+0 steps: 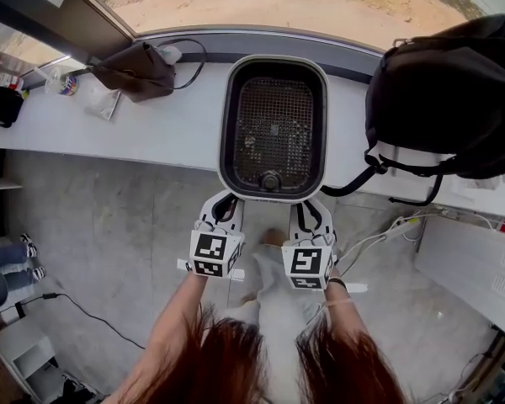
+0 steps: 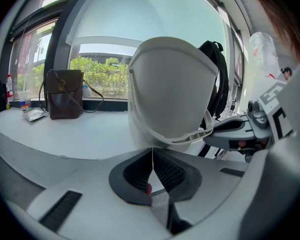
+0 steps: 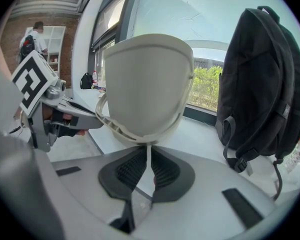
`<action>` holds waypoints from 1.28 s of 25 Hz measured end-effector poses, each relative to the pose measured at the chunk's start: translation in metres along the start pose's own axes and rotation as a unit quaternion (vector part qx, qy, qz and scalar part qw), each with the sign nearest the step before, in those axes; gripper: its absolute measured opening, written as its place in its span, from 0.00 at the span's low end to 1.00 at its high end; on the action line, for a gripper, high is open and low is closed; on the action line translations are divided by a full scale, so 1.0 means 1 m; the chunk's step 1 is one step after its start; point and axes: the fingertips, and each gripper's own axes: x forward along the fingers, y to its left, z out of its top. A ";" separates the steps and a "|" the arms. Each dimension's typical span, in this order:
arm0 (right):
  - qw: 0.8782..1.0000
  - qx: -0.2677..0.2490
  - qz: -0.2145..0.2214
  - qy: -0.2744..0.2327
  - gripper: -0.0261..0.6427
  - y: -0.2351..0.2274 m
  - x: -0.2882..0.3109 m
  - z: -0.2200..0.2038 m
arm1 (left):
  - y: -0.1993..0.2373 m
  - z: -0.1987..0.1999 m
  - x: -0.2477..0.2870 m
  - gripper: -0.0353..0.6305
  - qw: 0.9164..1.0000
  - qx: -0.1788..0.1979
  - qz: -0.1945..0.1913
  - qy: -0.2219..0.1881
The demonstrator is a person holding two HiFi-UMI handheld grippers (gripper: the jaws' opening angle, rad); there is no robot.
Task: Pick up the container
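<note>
- Container (image 1: 273, 197): it is gripped by its near rim, over the near edge of the desk (image 1: 151, 129), with its opening turned toward the head view.
- A dark interior is seen inside it, with a metal mesh (image 1: 273, 124) across the bottom and a round knob (image 1: 271, 178) at the near end.
- Its outer shell is white, smooth and rounded, with a thin ribbed rim.
- The left tongs (image 1: 225, 199) are clamped narrow on that rim, and the right tongs (image 1: 311, 204) likewise beside them.
- A brown bag (image 1: 135, 70) and a black backpack (image 1: 446, 99) are set on the desk on either side.
</note>
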 end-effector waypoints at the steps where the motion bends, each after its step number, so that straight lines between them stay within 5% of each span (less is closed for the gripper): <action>1: 1.000 -0.002 -0.001 0.001 0.08 0.000 -0.003 0.002 | -0.001 0.002 -0.003 0.08 1.000 0.000 0.000 0.000; 32: 1.000 0.010 -0.014 0.002 0.08 -0.009 -0.097 0.107 | -0.020 0.118 -0.090 0.08 1.000 0.008 -0.011 -0.005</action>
